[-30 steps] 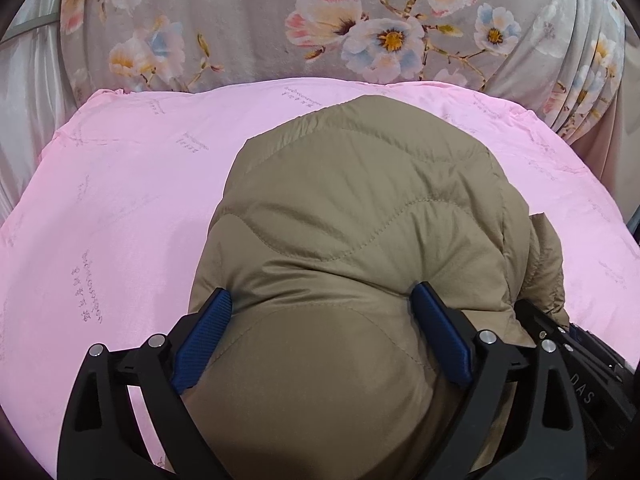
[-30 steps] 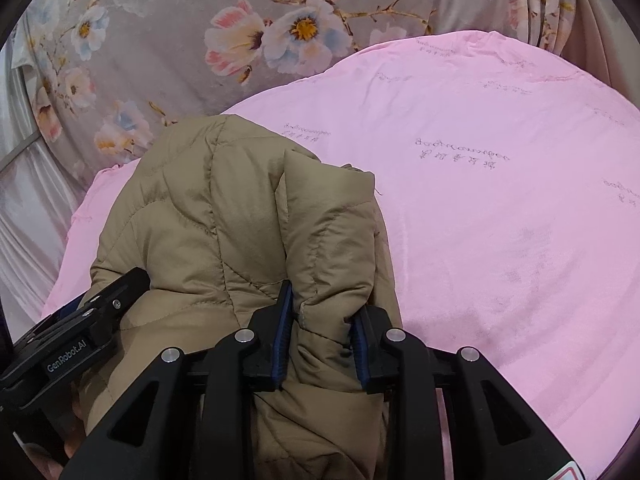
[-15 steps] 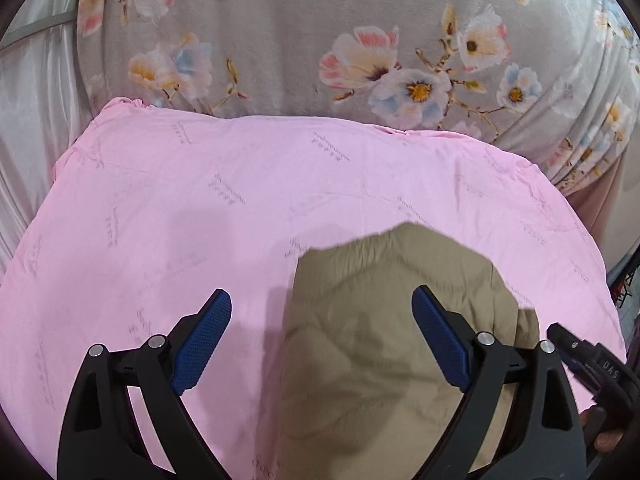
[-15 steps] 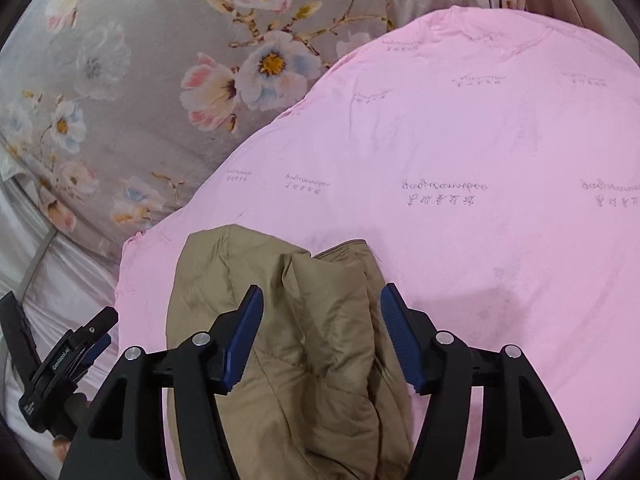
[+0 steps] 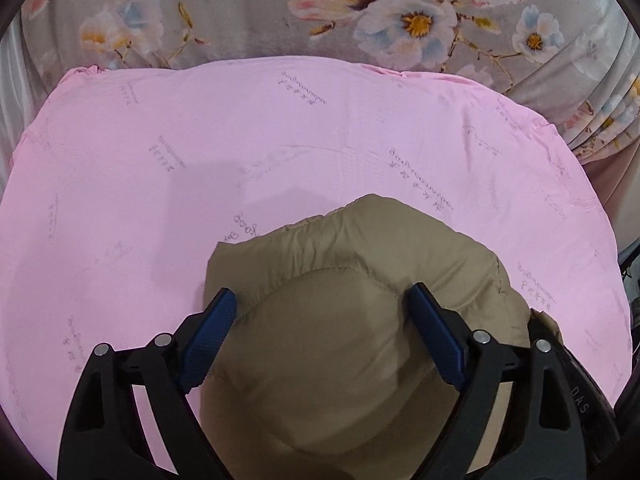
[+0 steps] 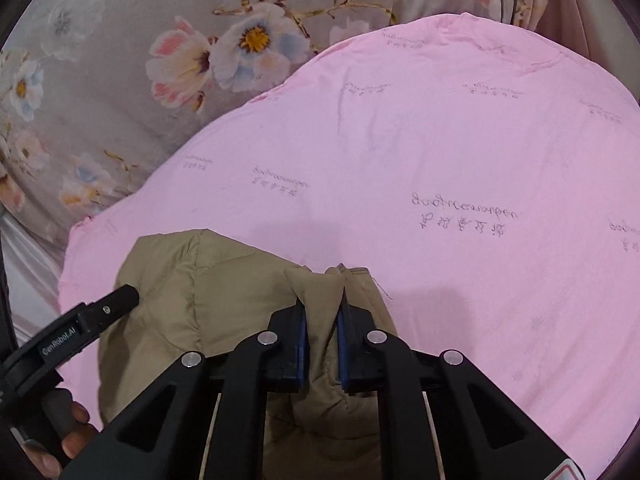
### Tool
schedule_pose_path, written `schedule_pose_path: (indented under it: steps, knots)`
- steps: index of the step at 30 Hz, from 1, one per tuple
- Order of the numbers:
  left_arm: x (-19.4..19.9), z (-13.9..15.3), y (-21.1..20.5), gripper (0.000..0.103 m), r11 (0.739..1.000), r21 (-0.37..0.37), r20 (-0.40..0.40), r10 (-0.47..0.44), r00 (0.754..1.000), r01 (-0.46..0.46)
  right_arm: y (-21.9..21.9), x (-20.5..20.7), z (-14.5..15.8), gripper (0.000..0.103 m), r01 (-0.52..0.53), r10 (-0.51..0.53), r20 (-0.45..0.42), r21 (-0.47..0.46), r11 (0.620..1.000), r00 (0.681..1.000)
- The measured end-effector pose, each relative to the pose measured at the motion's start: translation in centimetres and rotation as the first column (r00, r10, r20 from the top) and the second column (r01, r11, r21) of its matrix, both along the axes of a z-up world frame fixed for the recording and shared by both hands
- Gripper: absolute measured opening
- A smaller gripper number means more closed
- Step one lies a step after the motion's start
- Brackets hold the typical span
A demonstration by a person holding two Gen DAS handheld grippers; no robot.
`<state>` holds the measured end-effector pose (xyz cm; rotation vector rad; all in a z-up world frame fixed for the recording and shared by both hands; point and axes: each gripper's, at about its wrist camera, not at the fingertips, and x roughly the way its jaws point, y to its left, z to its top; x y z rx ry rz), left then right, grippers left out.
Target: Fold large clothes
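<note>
An olive-tan quilted puffer jacket lies bunched on the pink sheet, near its front edge. My left gripper is wide open, its blue pads either side of a puffy bulge of the jacket, pressing against it. In the right wrist view the jacket sits at lower left. My right gripper is shut on a fold of the jacket's edge. The left gripper's black body shows at the left, held by a hand.
The pink sheet with printed script covers a rounded bed surface. A grey floral curtain hangs behind it and also shows in the right wrist view. Pale fabric lies beyond the sheet's left edge.
Half a second ago both grippers stood open above the jacket. Now the right gripper has shut on a jacket fold and the left has come down around the bulge.
</note>
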<state>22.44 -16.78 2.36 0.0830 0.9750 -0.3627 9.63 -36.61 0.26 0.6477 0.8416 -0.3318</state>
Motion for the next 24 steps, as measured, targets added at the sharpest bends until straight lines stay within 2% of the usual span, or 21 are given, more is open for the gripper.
schedule_pose_path:
  steps: [7,13,24]
  knots:
    - [-0.2,-2.0,-1.4,0.091,0.998,0.068,0.071,0.001,0.997,-0.006,-1.1,0.5,-3.1,0.015,-0.013,0.013,0.0,0.046,0.999,1.0]
    - [-0.1,-3.1,-1.7,0.093,0.997,0.08,0.095,0.006,0.995,-0.014,-0.7,0.8,-3.8,0.016,-0.017,0.016,0.006,0.022,1.0,1.0]
    - [-0.2,-4.1,-1.9,0.094,0.996,0.092,0.129,0.006,0.992,-0.018,-0.7,0.7,-4.5,0.017,-0.013,0.011,0.028,0.045,0.999,1.0]
